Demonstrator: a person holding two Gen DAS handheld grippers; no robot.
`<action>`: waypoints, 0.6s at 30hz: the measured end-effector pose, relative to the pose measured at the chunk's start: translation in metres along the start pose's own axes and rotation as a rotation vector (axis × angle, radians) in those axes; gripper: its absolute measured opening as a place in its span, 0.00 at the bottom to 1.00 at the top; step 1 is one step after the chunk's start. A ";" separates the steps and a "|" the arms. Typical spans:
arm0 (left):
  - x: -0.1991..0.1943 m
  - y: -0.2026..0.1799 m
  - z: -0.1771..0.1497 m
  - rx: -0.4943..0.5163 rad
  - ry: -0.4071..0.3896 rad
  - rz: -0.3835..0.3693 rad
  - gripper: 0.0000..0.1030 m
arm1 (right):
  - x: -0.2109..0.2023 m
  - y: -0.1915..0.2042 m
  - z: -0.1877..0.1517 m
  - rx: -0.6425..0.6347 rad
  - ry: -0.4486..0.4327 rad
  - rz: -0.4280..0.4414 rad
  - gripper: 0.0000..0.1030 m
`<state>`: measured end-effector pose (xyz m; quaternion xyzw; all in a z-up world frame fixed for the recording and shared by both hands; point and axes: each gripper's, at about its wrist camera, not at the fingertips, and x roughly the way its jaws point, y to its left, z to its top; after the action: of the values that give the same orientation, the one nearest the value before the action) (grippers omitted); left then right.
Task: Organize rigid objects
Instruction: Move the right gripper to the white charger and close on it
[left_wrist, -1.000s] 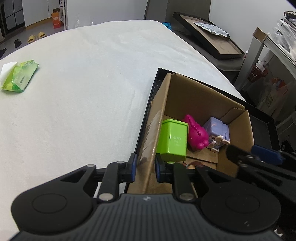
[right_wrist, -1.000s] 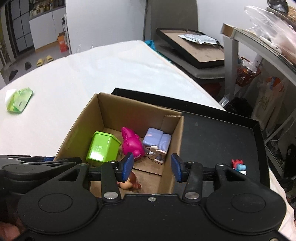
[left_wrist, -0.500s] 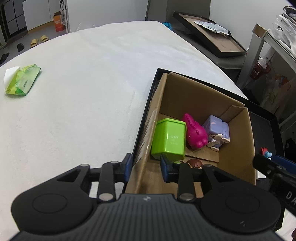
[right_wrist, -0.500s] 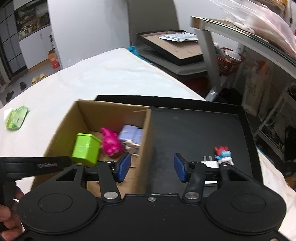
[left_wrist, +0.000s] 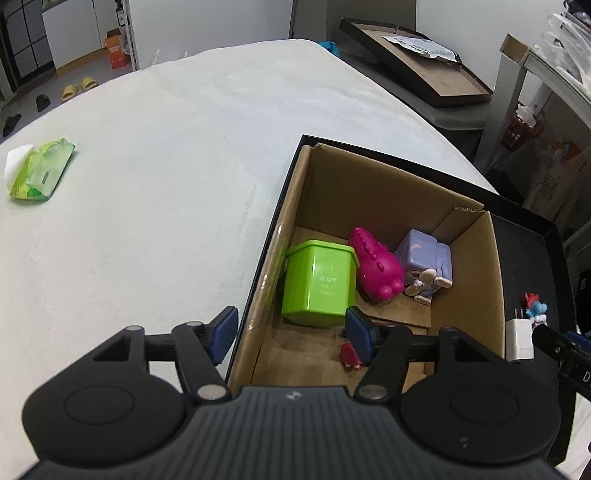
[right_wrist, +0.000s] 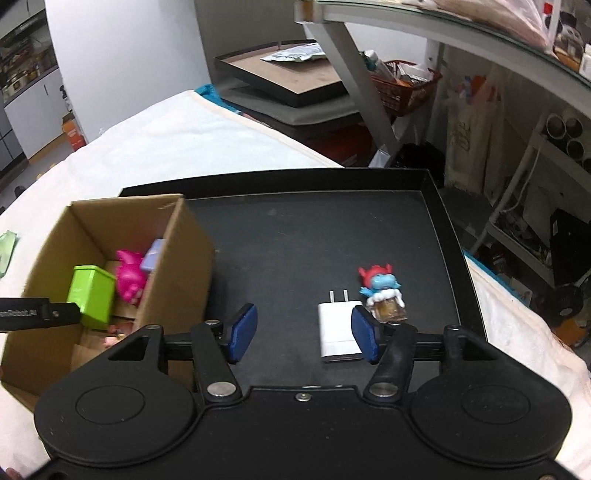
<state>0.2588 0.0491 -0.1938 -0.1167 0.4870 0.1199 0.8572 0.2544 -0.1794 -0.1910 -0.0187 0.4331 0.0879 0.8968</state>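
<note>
- Right tool (right_wrist: 300, 334) jaws wide, empty, hovering over the black tray (right_wrist: 439, 229); white charger (right_wrist: 338, 328) lies just inside its right pad, off-centre.
- Blue figurine (right_wrist: 382, 293) stands touching or just beside the charger, right at the right pad.
- Risk: closing from here likely clips the figurine or pins both; needs shifting right to centre on one item.
- Left tool (left_wrist: 290, 332) jaws wide, empty, straddling the near-left wall of the cardboard box (left_wrist: 476, 280).
- Box holds green bin (left_wrist: 317, 282), pink toy (left_wrist: 375, 264), purple block (left_wrist: 424, 254); small red thing near the pad, unclear.
- Risk: left tool bumping the wall could shove the box toward the right tool.
- Green packet (left_wrist: 38, 173) on white worktop (left_wrist: 166, 166), well apart.
</note>
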 end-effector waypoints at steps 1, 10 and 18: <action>0.001 -0.002 0.000 0.006 0.001 0.006 0.62 | 0.004 -0.004 -0.002 0.006 -0.002 -0.002 0.58; 0.012 -0.016 -0.004 0.044 0.019 0.071 0.65 | 0.035 -0.030 -0.017 0.074 0.044 0.000 0.58; 0.016 -0.027 -0.006 0.076 0.021 0.129 0.71 | 0.056 -0.040 -0.021 0.120 0.095 -0.003 0.57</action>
<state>0.2707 0.0229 -0.2081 -0.0537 0.5066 0.1550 0.8464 0.2793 -0.2134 -0.2494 0.0302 0.4796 0.0597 0.8750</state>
